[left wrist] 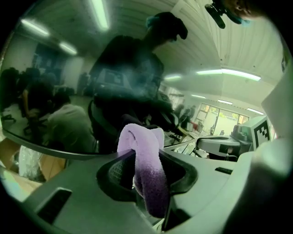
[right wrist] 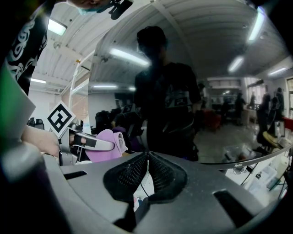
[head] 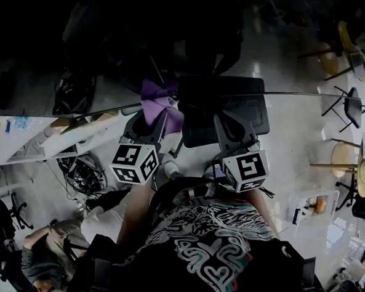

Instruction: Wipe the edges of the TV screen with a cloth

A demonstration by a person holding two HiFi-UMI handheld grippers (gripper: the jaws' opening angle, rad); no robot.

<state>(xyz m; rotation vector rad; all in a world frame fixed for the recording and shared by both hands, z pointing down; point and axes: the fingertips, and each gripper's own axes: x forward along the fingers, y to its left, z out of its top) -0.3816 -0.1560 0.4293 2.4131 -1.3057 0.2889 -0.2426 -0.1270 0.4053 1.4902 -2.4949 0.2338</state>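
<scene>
The dark TV screen (head: 114, 52) fills the top of the head view; its bottom edge (head: 309, 96) runs across just beyond both grippers. My left gripper (head: 152, 121) is shut on a purple cloth (head: 160, 104), which presses against the screen near that lower edge. In the left gripper view the cloth (left wrist: 147, 176) bulges out between the jaws, with the screen's edge (left wrist: 46, 149) right behind it. My right gripper (head: 231, 128) is beside it, its pads (right wrist: 160, 171) closed together on nothing, facing the screen (right wrist: 165, 91) and its lower edge (right wrist: 247, 158).
Below the screen are a white stand (head: 59, 140), a cardboard box (left wrist: 27, 169) and a tangle of cables (head: 79, 173). A seated person (head: 46, 254) is at lower left. Chairs and round tables (head: 351, 109) stand to the right.
</scene>
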